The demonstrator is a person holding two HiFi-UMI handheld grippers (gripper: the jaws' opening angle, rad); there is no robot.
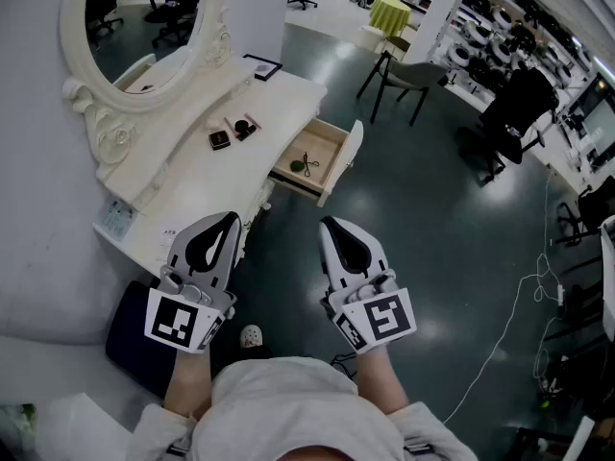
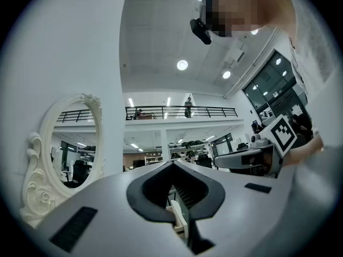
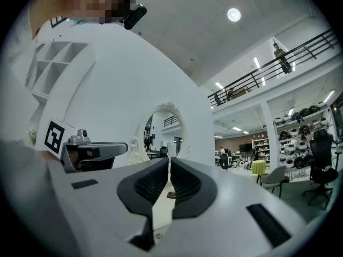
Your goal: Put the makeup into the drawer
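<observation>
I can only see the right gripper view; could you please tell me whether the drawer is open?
Observer: Yes, the drawer is pulled out from the table, and a dark item lies in it.
Operator: Thank you. Where is the makeup?
Observer: It is on the tabletop below the mirror: a compact, with small pieces beside it.
Operator: Is either gripper near it?
Observer: No. The left gripper and the right gripper are both held by the person's body, short of the table.
</observation>
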